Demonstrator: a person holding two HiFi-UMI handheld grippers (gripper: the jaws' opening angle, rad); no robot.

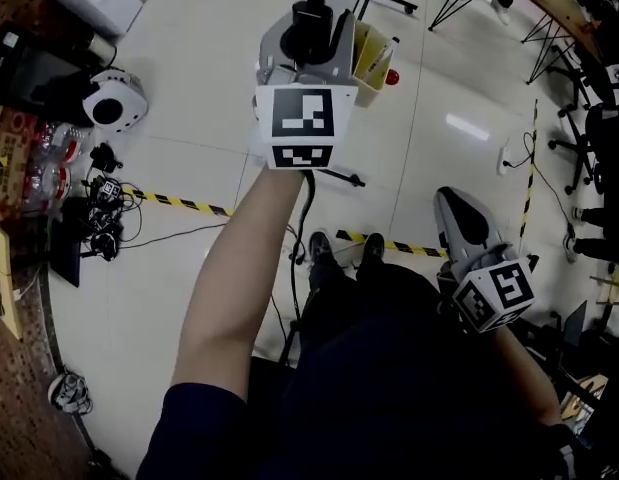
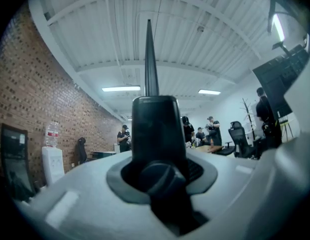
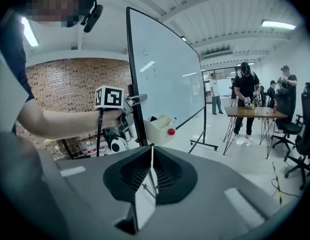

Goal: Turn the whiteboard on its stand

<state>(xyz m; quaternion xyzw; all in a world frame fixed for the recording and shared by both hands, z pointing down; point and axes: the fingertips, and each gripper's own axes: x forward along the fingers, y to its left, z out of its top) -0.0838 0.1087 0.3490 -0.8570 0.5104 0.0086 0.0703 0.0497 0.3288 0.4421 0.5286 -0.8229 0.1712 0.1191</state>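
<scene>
- I am pinching the whiteboard point(image 3: 165, 69) by its dark side edge with my left claw point(image 1: 311, 28). The frame is filling the gap between the jaws, so the pads are pressing on it from both sides.
- I am holding that claw level and at arm's length. I judge that a grip on the outer edge is giving me the most leverage for swinging the panel round.
- The whiteboard is standing upright on its stand point(image 3: 204, 134) on the floor point(image 1: 189, 118) in front of me, and from my head camera it is showing edge-on.
- My right claw point(image 3: 152, 151) is pressed together on nothing, hanging low at my right side and well apart from the board. I judge this is keeping it out of the panel's sweep.
- A white tray point(image 3: 157, 129) with a red-tipped thing point(image 3: 171, 131) is sitting just beside my grip, and I am judging that a quick swing could shake it.
</scene>
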